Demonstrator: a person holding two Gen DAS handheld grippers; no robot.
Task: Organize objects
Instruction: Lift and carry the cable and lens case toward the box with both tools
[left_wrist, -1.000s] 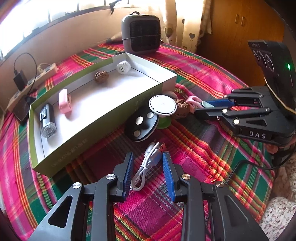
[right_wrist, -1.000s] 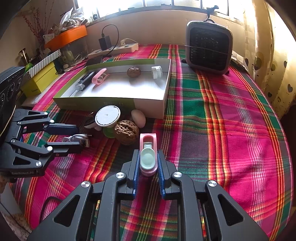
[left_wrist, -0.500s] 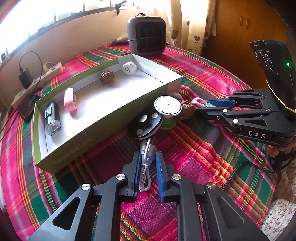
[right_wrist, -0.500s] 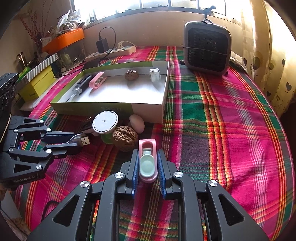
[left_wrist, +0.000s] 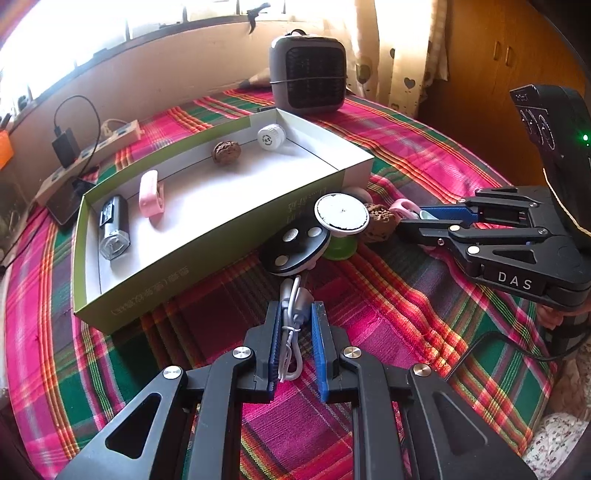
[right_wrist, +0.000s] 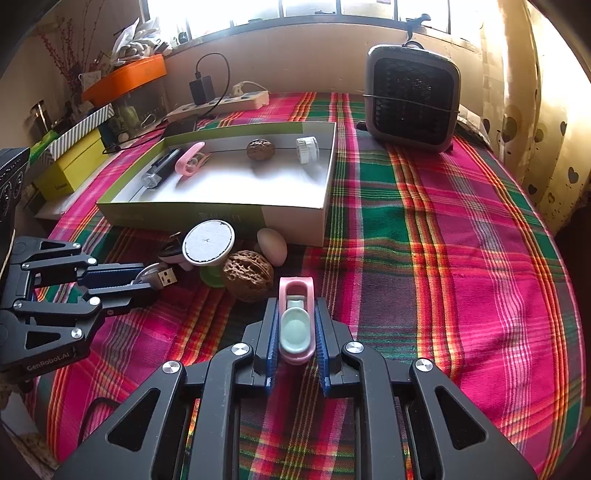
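Note:
My left gripper (left_wrist: 294, 325) is shut on a coiled white USB cable (left_wrist: 291, 314), held just above the plaid cloth in front of the open green-and-white box (left_wrist: 221, 236). Its USB plug shows in the right wrist view (right_wrist: 164, 276). My right gripper (right_wrist: 295, 325) is shut on a pink and mint clip (right_wrist: 295, 321), near a walnut (right_wrist: 248, 275). The box (right_wrist: 295, 221) holds a small flashlight (left_wrist: 112, 230), a pink clip (left_wrist: 150, 194), a walnut (left_wrist: 226, 151) and a white cap (left_wrist: 270, 137).
By the box front lie a white round disc on a green base (left_wrist: 341, 216), a black round remote (left_wrist: 295, 245), a walnut (left_wrist: 380, 218) and an egg-shaped object (right_wrist: 272, 245). A grey heater (right_wrist: 412, 98) stands at the back right. A power strip (right_wrist: 221, 103) lies at the back left.
My left gripper closed on the white cable and lifted it slightly toward the box. My right gripper stayed shut on the clip and drew back a little.

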